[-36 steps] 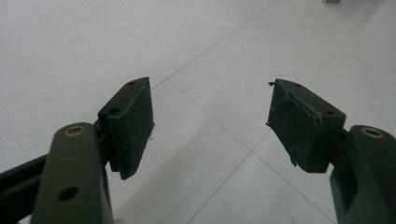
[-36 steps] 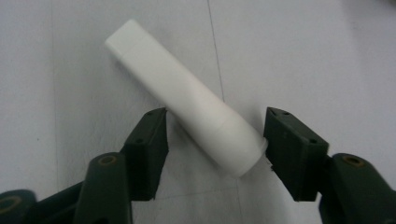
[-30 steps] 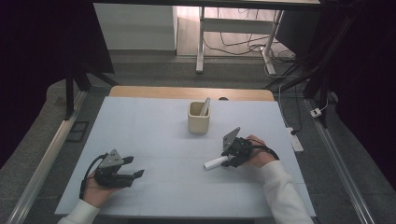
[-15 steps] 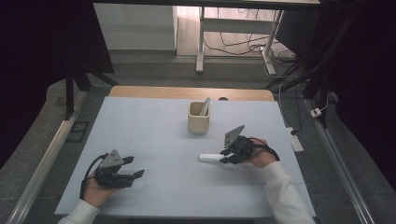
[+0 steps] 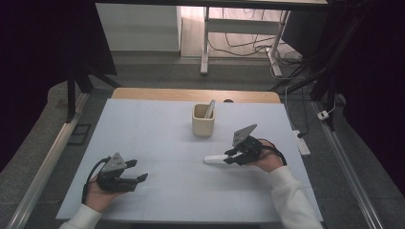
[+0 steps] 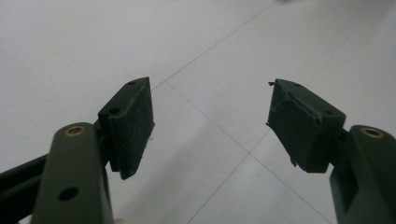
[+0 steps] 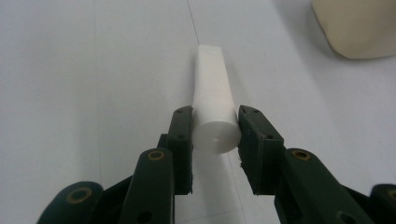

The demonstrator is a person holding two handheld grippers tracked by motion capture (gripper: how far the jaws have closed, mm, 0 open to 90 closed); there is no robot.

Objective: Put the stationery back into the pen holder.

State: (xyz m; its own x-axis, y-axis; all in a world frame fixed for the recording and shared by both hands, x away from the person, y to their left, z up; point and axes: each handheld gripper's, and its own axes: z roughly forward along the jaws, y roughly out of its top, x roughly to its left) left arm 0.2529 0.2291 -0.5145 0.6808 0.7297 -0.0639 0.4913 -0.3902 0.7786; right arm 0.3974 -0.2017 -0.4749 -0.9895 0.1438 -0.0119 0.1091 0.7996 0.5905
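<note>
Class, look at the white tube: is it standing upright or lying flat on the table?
Lying flat. The white tube stretches lengthwise along the table, its capped end between the right tongs.

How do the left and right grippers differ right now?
The left gripper has its jaws wide apart with nothing between them; the right gripper is shut on the end of a white tube. In the high view the left gripper sits near the table's front left, the right one nearer the cup. Both have black jaws.
</note>
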